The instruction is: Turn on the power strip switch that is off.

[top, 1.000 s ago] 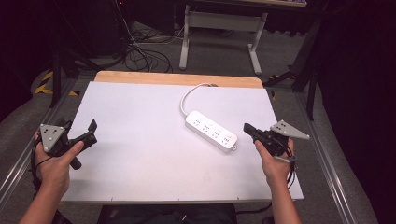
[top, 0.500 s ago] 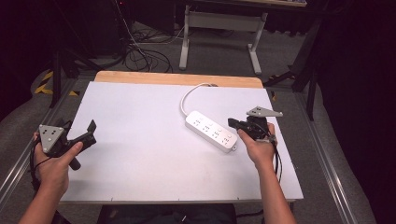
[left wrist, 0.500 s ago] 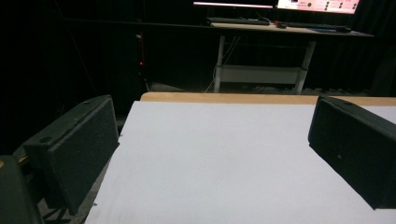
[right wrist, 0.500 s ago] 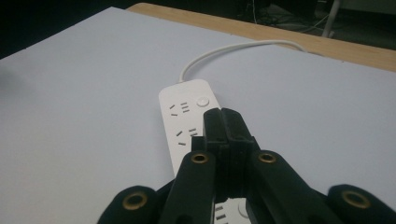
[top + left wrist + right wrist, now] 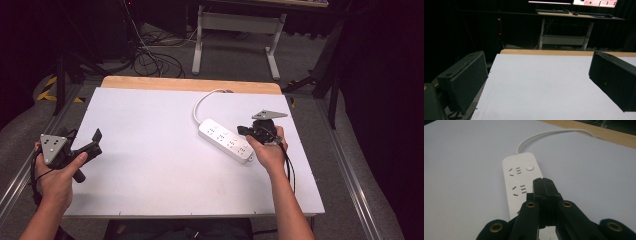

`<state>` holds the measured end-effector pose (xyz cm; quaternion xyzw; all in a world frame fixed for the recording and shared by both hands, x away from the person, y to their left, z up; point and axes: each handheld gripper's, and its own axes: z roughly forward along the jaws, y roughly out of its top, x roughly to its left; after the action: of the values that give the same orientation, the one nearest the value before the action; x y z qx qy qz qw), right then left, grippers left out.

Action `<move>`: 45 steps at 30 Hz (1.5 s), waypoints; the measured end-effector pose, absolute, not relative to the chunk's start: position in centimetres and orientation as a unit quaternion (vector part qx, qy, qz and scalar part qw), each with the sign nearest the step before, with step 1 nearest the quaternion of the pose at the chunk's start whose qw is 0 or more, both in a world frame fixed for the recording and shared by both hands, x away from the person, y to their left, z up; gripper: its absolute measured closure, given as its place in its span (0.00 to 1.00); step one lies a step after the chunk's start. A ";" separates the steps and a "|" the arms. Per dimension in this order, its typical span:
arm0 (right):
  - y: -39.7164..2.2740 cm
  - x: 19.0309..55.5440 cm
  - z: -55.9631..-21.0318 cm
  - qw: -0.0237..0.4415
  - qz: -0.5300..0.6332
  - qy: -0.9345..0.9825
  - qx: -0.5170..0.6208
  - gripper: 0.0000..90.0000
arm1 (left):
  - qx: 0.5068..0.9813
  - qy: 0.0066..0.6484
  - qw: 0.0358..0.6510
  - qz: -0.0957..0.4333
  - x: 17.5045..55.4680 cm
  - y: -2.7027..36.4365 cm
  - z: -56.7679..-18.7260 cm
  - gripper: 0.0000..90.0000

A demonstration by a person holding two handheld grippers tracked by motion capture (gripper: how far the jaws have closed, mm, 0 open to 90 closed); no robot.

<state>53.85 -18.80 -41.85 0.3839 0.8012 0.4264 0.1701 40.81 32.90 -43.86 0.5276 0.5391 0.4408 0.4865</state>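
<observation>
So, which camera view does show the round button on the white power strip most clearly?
The right gripper view: the round button sits close and sharp on the power strip, beyond the shut right gripper. In the high view the strip is small, its button hard to make out. The left gripper view faces bare table.

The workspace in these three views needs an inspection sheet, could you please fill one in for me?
Surface: white table top with a wooden strip along the far edge.
Job's things: white power strip, lying flat, diagonal, right of centre.
Clutter: nothing seen.
Grippers: left gripper open, held over the table's left edge; right gripper shut, jaws pressed together, empty, above the strip's sockets.
Cables: the strip's white cord curves to the far edge.
Surroundings: dark room, grey desk frame, floor cables.
</observation>
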 end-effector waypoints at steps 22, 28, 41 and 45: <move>-17.4 56.2 -44.4 0.154 0.346 0.836 0.396 1.00 | 0.534 0.538 0.486 0.436 41.1 32.8 -44.0 0.03; -17.2 56.2 -44.7 0.152 0.334 0.841 0.397 1.00 | 0.534 0.537 0.486 0.437 41.0 32.9 -44.0 0.03; -17.6 56.2 -45.2 0.107 0.357 0.823 0.429 1.00 | 0.532 0.540 0.488 0.434 40.9 33.0 -44.0 0.03; -17.2 55.9 -45.2 0.130 0.349 0.828 0.419 1.00 | 0.532 0.539 0.488 0.434 40.9 33.0 -44.0 0.03</move>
<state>55.89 -17.17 -45.20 0.4193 0.8281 0.3487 0.1296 40.94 32.95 -43.98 0.5321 0.5392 0.4342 0.4875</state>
